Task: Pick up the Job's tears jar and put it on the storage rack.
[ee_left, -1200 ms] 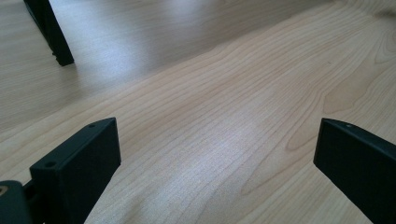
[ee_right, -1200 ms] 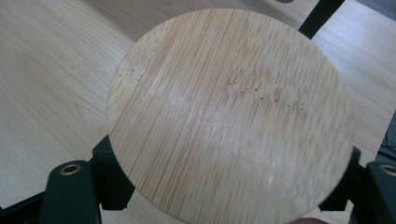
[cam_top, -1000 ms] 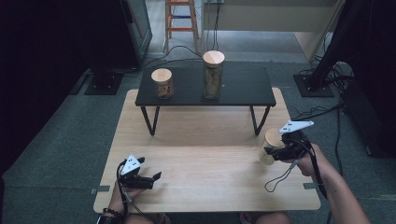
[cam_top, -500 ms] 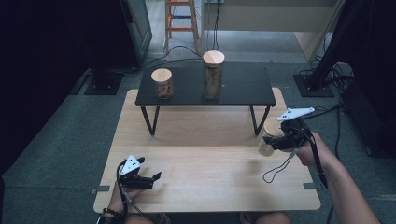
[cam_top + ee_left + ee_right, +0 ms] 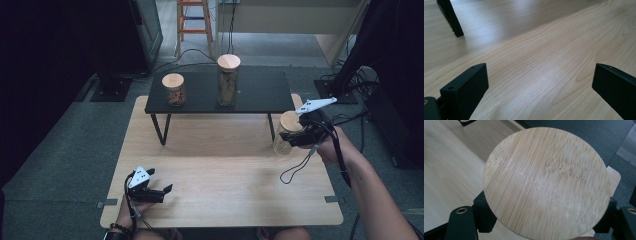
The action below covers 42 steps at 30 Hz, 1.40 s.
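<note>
My right gripper [image 5: 294, 137] clamps the bamboo-lidded jar [image 5: 286, 134] below its lid, seemingly off the table, probably bound for the far black shelf [image 5: 260, 92]; left gripper [image 5: 162, 192] jaws apart, idle near me

The middle of the bench [image 5: 220, 165] lies bare from the left tongs [image 5: 162, 192] at the near left to the jar [image 5: 286, 134] held up at the right edge. Across the far side a black shelf [image 5: 260, 92] on thin legs blocks the way, with open room beneath. A short jar [image 5: 174, 89] and a tall jar [image 5: 228, 80] stand on it, well apart.
</note>
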Each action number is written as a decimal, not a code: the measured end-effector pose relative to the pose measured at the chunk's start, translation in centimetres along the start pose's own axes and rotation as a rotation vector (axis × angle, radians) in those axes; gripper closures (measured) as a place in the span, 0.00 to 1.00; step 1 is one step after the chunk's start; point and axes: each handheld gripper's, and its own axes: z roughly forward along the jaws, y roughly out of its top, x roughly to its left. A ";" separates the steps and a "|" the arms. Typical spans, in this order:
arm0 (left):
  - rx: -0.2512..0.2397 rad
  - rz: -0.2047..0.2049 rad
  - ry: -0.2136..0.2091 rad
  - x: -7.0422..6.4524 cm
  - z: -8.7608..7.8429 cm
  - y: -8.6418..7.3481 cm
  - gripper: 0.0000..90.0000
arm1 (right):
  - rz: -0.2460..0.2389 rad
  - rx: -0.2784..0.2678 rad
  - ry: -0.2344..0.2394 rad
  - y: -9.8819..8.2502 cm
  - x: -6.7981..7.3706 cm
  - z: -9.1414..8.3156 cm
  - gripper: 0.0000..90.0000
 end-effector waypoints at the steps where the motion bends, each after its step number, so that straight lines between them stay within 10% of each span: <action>1: 0.000 0.001 0.000 0.0 0.0 0.0 0.01 | 0.001 0.000 -0.002 0.3 0.0 -0.1 0.28; 42: -0.002 0.003 -0.002 0.0 0.0 0.0 0.01 | -0.023 -0.027 -0.013 8.5 -2.7 -1.2 0.28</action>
